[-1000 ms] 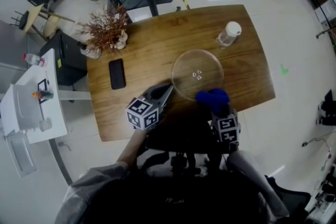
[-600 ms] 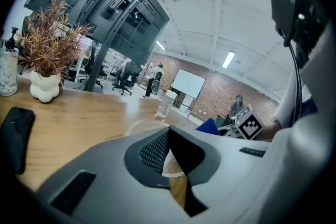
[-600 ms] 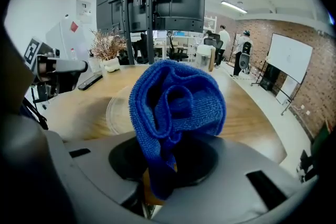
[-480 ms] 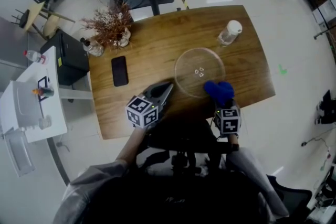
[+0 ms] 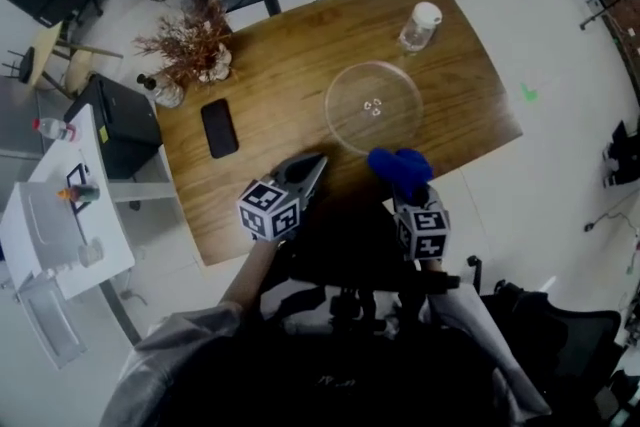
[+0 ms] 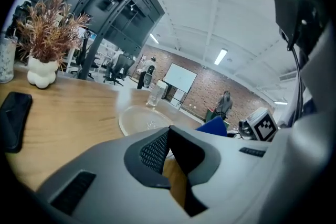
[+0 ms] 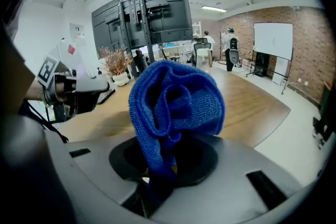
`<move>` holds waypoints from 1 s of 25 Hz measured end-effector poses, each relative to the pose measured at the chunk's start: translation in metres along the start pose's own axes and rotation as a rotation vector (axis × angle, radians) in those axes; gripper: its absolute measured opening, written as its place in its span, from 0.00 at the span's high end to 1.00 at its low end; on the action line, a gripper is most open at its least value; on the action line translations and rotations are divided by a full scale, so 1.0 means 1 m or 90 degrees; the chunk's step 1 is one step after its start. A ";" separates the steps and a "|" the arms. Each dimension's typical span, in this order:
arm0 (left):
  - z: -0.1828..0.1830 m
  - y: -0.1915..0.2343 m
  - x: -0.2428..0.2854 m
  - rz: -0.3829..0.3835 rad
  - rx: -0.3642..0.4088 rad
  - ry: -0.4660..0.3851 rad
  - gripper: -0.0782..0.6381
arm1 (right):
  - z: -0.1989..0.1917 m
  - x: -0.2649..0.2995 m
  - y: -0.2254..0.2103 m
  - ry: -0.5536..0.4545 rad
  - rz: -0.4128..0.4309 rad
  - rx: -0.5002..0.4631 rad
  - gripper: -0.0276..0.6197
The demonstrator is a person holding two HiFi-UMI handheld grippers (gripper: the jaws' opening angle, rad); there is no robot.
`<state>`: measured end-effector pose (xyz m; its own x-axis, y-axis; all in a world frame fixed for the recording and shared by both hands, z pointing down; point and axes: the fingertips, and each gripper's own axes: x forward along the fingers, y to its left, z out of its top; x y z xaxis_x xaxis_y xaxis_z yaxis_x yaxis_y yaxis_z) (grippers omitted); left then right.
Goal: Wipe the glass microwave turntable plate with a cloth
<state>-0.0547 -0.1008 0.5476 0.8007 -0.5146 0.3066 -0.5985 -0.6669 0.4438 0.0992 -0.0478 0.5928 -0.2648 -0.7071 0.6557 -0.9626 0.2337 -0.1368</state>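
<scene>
The clear glass turntable plate (image 5: 374,108) lies flat on the wooden table (image 5: 290,65), right of centre; it also shows in the left gripper view as a pale disc (image 6: 143,119). My right gripper (image 5: 403,183) is shut on a bunched blue cloth (image 5: 399,169), held near the table's front edge just short of the plate. In the right gripper view the cloth (image 7: 176,107) fills the jaws. My left gripper (image 5: 312,167) hovers left of the plate, jaws shut with nothing between them.
A black phone (image 5: 219,127) lies on the table's left side. A dried plant in a white vase (image 5: 192,50) stands at the far left corner. A capped clear bottle (image 5: 418,25) stands behind the plate. A white side table (image 5: 55,205) sits left.
Both grippers have held about the same place near the table's front edge. The head view has shifted, so the table and plate sit higher in the picture.
</scene>
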 end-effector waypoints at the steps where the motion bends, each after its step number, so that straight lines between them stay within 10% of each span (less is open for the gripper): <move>1: -0.006 -0.003 0.000 -0.007 -0.004 0.006 0.90 | 0.000 -0.004 0.003 -0.012 0.001 0.016 0.81; 9: -0.017 -0.039 0.009 -0.045 -0.009 0.011 0.90 | -0.015 -0.045 -0.007 -0.021 -0.020 0.039 0.82; 25: -0.039 -0.110 0.024 0.045 -0.040 -0.059 0.90 | -0.011 -0.115 -0.055 -0.080 0.036 -0.003 0.82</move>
<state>0.0312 -0.0182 0.5387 0.7491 -0.6086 0.2617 -0.6486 -0.5936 0.4764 0.1833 0.0282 0.5330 -0.3246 -0.7706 0.5485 -0.9455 0.2788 -0.1679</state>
